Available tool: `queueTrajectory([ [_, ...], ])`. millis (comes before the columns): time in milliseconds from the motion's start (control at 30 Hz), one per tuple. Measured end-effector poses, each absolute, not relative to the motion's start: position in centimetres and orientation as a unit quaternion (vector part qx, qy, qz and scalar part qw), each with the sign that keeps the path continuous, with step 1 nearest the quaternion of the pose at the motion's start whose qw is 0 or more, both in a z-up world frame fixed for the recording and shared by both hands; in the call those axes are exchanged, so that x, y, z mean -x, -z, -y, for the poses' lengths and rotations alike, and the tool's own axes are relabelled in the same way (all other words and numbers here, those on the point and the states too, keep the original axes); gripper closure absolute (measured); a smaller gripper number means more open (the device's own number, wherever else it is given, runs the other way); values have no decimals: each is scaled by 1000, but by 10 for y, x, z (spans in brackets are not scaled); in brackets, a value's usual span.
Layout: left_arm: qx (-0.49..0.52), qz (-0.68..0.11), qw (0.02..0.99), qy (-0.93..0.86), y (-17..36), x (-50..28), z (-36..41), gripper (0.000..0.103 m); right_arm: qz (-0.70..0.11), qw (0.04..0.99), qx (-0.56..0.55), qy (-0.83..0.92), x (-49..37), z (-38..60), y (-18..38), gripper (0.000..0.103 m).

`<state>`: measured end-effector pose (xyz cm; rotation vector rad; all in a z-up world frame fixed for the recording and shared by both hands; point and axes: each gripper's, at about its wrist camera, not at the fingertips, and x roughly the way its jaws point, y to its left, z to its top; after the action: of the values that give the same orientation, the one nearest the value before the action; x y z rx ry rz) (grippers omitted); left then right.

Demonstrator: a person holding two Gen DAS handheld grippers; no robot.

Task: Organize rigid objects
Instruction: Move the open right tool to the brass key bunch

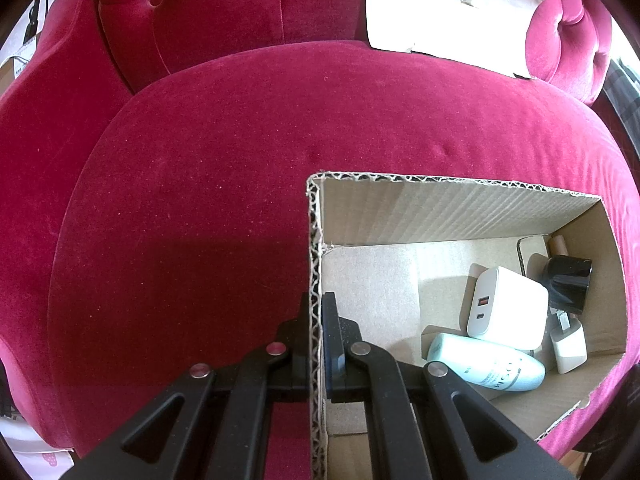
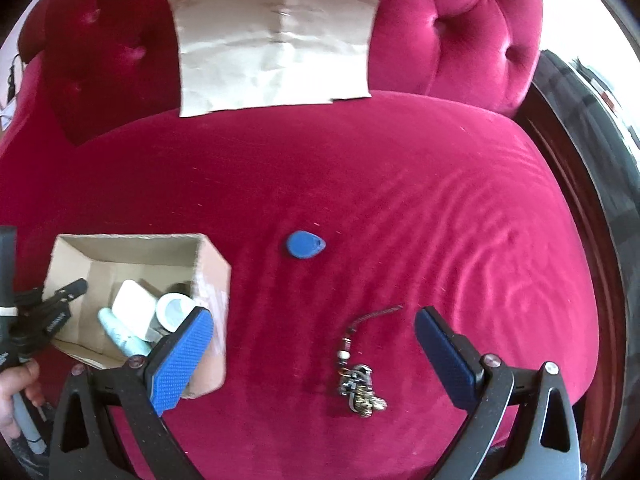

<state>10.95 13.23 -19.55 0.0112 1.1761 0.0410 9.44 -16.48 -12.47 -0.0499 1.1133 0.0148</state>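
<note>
My left gripper (image 1: 316, 320) is pinched tight on the near wall of the cardboard box (image 1: 460, 208), one pad outside, one inside, steadying it on the red velvet seat (image 1: 220, 160). My right gripper (image 2: 314, 332) is spread wide, nothing between its blue pads, and closest in, just below the gap at about six o'clock, lies the metal keychain (image 2: 358, 384): a knotted cluster of small metal pieces with a thin chain trailing up toward twelve. I reckon it's dense for its size, hard, but floppy as a whole, so the chain will dangle and swing; best to pinch across the chunky cluster, not the chain, which would likely slip through the pads. The plush seat gives, so I'd expect to press down a little to get the pads under its edges. Further up, near twelve o'clock from the keychain, sits the blue key fob (image 2: 305, 244), a flat teardrop of smooth plastic, light and stiff, probably slick; take it across its narrow sides. Off at nine o'clock is the box, already holding a white charger (image 1: 506, 306), a pale teal tube (image 1: 486, 362) and a black piece (image 1: 566, 280). Farthest back, a flat cardboard sheet (image 2: 276, 40) leans on the tufted backrest.
</note>
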Motion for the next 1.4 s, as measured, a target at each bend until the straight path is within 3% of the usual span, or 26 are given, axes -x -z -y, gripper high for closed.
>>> queueTrajectory([
  [1000, -10, -555, 832, -20, 194, -110, -131, 100, -604, 796, 5, 30, -81, 204, 225, 0],
  [1400, -11, -554, 832, -21, 195, -109, -128, 100, -590, 807, -6, 33, -77, 208, 234, 0],
])
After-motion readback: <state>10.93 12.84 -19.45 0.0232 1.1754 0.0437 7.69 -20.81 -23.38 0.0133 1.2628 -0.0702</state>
